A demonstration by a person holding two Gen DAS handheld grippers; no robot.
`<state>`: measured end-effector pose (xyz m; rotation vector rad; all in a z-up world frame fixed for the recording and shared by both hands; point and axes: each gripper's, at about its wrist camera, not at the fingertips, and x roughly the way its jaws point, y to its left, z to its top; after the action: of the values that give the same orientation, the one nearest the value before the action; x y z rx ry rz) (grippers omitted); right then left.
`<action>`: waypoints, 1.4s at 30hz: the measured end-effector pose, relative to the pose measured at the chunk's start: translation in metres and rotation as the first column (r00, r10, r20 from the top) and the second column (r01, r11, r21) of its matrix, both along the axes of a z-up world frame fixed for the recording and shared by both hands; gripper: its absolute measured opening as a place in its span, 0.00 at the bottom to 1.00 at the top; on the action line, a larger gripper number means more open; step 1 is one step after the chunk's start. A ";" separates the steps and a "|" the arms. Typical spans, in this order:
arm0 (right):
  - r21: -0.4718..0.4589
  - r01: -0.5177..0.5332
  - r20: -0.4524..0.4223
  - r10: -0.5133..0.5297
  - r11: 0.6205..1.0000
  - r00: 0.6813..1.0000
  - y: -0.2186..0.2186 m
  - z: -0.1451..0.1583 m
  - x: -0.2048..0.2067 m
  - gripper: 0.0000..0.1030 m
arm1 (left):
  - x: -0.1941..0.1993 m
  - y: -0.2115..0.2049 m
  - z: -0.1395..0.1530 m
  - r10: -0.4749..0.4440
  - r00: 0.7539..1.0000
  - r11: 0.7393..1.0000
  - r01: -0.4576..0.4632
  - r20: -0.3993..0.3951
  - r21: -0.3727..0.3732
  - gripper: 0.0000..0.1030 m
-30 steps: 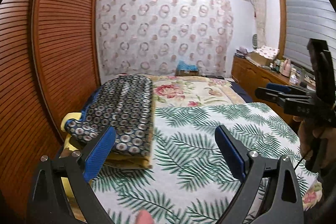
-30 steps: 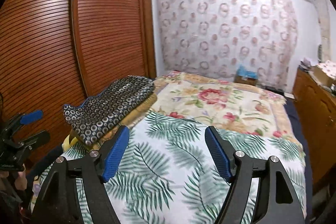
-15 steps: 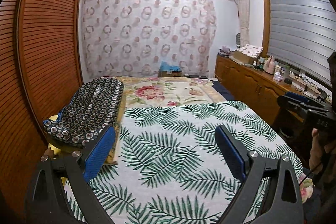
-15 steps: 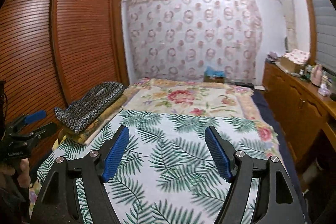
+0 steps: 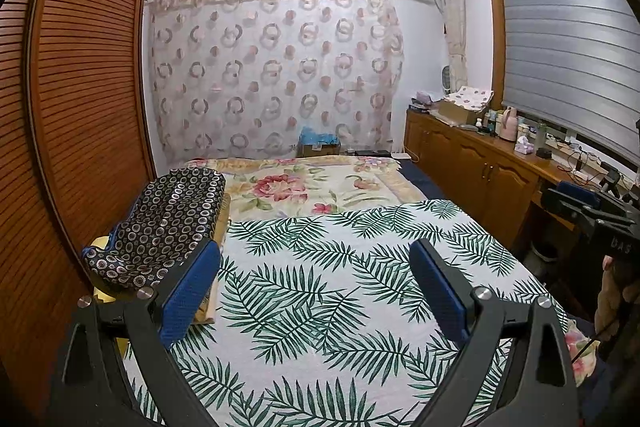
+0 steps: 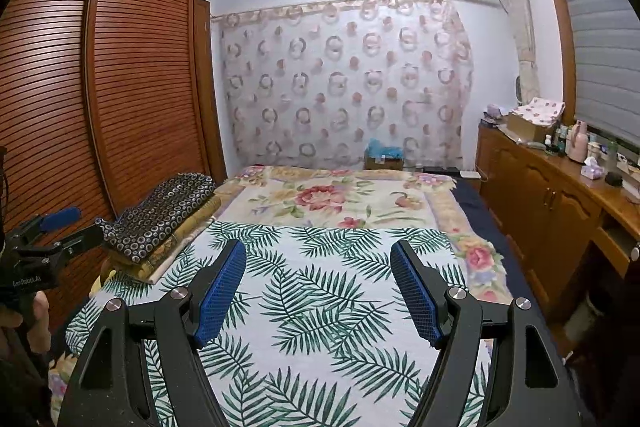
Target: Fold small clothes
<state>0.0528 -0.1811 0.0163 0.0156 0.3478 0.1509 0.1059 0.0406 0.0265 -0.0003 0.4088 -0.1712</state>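
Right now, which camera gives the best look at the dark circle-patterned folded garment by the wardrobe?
The left wrist view: the dark circle-patterned folded garment looms large and close, its top in full view. The right wrist view shows it smaller, farther left, side-on atop folded cloths.

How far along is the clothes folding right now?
Done: a dark ring-patterned garment lies folded on a stack at the bed's left edge. In hand: nothing; the left gripper and right gripper both stand open over the leaf-print sheet. Left: no unfolded clothes show.
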 end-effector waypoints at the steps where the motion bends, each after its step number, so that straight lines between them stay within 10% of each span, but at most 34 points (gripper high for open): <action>1: 0.000 0.001 0.001 -0.001 1.000 1.000 -0.001 -0.001 -0.001 0.74 | 0.000 0.000 0.000 -0.002 1.000 1.000 0.002 0.000 -0.002 0.93; 42: 0.012 0.016 0.001 -0.016 1.000 1.000 -0.013 0.002 0.008 0.74 | 0.002 0.000 0.002 0.007 1.000 1.000 -0.007 0.002 -0.014 0.93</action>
<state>0.0603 -0.1942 0.0180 0.0306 0.3454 0.1369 0.1076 0.0407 0.0289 -0.0152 0.4057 -0.1674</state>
